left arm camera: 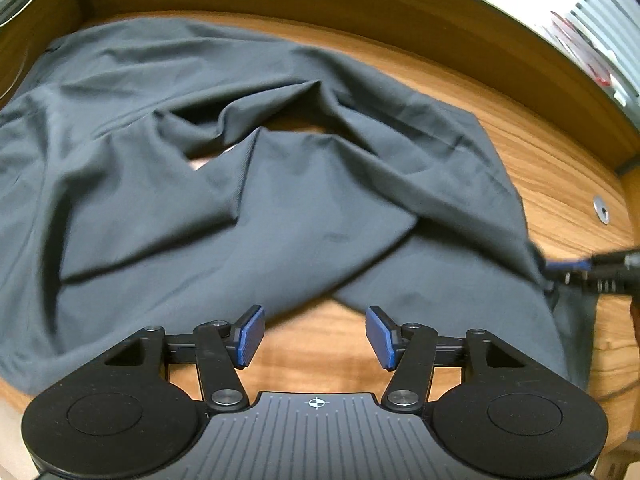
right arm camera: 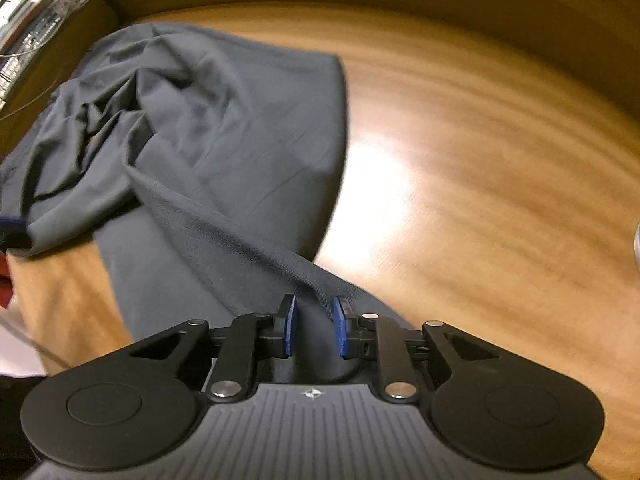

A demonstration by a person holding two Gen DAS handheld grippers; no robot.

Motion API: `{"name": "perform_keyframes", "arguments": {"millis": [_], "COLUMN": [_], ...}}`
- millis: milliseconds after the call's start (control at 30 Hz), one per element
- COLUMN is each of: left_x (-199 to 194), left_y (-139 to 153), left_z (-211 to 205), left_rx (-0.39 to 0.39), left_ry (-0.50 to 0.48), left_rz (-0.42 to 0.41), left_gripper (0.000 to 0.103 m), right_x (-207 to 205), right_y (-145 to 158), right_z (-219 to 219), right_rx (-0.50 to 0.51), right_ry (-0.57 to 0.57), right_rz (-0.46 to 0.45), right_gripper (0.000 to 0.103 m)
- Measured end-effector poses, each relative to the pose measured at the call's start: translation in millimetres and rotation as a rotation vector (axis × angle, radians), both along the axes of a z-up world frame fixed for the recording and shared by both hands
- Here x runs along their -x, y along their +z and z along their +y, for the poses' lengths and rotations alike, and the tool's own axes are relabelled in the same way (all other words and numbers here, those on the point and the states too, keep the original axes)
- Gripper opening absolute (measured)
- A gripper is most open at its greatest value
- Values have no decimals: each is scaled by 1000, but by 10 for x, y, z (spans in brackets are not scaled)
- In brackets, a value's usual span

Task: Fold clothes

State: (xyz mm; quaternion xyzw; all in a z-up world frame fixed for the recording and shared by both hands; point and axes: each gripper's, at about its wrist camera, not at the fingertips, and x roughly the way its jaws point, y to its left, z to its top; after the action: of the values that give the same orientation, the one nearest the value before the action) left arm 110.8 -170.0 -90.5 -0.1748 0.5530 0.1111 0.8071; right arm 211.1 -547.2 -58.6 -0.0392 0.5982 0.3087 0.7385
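I can read no brand, label or writing on anything; the only mark is a small white crosshair printed on each gripper's grey body.

My left gripper (left arm camera: 315, 336) hangs over bare table (left arm camera: 552, 168) at the near edge of the garment (left arm camera: 200, 200), jaws spread wide, nothing between the blue pads (left arm camera: 252, 336). The dark grey cloth lies rumpled across the wood, with a gap in its folds where the table shows through. At the right edge of this view I see the right gripper's (left arm camera: 568, 268) blue tip at the corner of the cloth, something its own camera cannot show from the side.

From the right gripper (right arm camera: 314, 328) I look along a taut ridge of the garment (right arm camera: 224, 152) that runs straight in between its pads (right arm camera: 340, 328). The jaws stand narrow around that fold. The fabric fills most of the gap, but I cannot tell whether the pads actually press on it. This view shows the long straight edge of the cloth and the broad bare table (right arm camera: 480, 160) beyond it, with a bright glare patch, all blurred.

The surface is warm wood grain with a raised wooden border at the back. A small round metal fitting (left arm camera: 601, 209) sits in the tabletop on the right. Window blinds (left arm camera: 608, 12) show above the border, slatted and bright.
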Motion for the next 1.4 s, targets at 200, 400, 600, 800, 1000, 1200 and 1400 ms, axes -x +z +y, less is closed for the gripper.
{"name": "perform_keyframes", "arguments": {"millis": [200, 400, 600, 800, 1000, 1200, 1400], "left_x": [-251, -510, -670, -698, -640, -560, -463], "left_y": [-42, -129, -325, -442, -473, -407, -311], "left_z": [51, 156, 192, 177, 340, 543, 823], "left_rx": [7, -28, -11, 11, 35, 18, -38], "left_ry": [-22, -65, -119, -156, -108, -50, 19], "left_rz": [-16, -11, 41, 59, 69, 51, 25], "left_gripper": [59, 60, 60, 61, 61, 61, 61], "right_x": [388, 518, 208, -11, -72, -89, -139], "right_y": [-94, 186, 284, -15, 16, 520, 1152], "right_z": [-23, -96, 80, 444, 575, 714, 1077], "right_rx": [-15, -62, -64, 6, 35, 50, 58], "right_ry": [-23, -170, -311, -260, -231, -239, -158], "right_rz": [91, 15, -68, -24, -51, -239, -469], "right_gripper": [24, 24, 25, 34, 3, 2, 2]}}
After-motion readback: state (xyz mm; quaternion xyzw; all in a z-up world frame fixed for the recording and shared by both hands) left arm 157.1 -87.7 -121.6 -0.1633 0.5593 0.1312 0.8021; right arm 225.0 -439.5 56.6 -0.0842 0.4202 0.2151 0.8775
